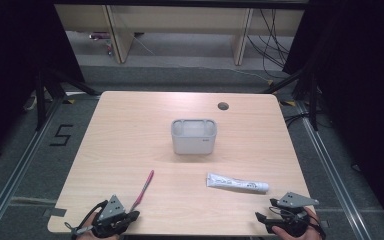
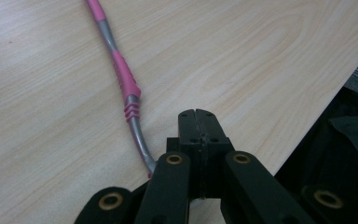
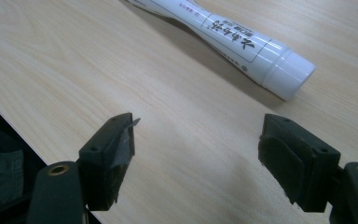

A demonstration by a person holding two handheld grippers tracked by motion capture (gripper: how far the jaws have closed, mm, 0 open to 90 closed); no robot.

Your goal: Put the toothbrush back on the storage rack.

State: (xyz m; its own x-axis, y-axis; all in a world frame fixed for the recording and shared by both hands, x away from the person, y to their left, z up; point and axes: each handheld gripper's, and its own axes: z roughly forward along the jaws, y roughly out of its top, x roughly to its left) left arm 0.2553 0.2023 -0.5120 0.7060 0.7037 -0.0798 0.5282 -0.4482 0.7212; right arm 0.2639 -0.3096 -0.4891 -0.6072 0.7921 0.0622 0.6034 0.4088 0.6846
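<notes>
A pink and grey toothbrush (image 1: pixel 143 189) lies slanted on the wooden table (image 1: pixel 130 130), near the front left. In the left gripper view its handle (image 2: pixel 121 77) runs past the left of my left gripper (image 2: pixel 198 117), whose jaws are pressed together with nothing between them. That gripper (image 1: pixel 132 216) rests at the table's front left corner. A white toothpaste tube (image 1: pixel 236 183) lies front right, cap (image 3: pixel 289 70) pointing right. My right gripper (image 3: pixel 198 140) stands open just short of the cap, nothing between its fingers; it sits at the front right edge (image 1: pixel 266 209).
A grey-white rectangular holder (image 1: pixel 194 136) stands upright in the table's middle. A round cable hole (image 1: pixel 223 106) is at the back right. Beyond the table are cables and furniture legs on the floor.
</notes>
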